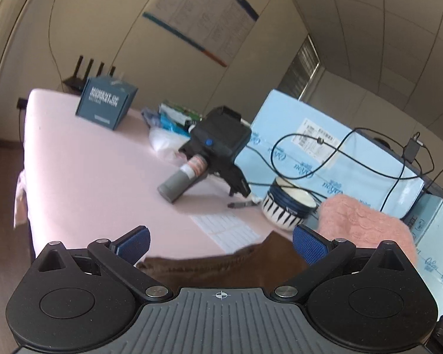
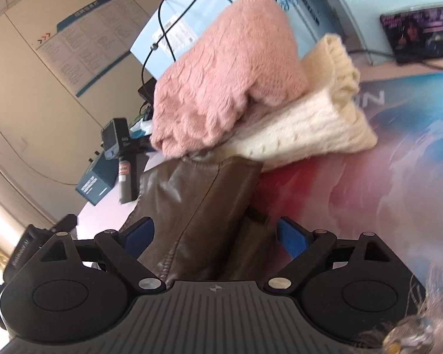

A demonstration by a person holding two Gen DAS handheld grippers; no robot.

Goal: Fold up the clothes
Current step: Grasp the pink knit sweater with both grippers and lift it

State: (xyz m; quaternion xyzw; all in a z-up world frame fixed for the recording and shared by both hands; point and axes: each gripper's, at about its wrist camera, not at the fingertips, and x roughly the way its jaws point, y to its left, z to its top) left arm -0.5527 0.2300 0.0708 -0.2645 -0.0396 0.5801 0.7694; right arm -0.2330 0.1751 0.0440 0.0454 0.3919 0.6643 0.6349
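I had the right tongs (image 2: 215,236) wide around the brown garment (image 2: 198,206), not pinching; left tongs (image 1: 221,243) wide, empty above it. Mid-fold, I judged; next needed a firm pinch.

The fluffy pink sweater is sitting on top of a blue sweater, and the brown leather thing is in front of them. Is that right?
Almost. The sweater underneath is cream, not blue. The right wrist view shows the pink sweater resting on it, and the brown leather thing is in front of them, just as you said.
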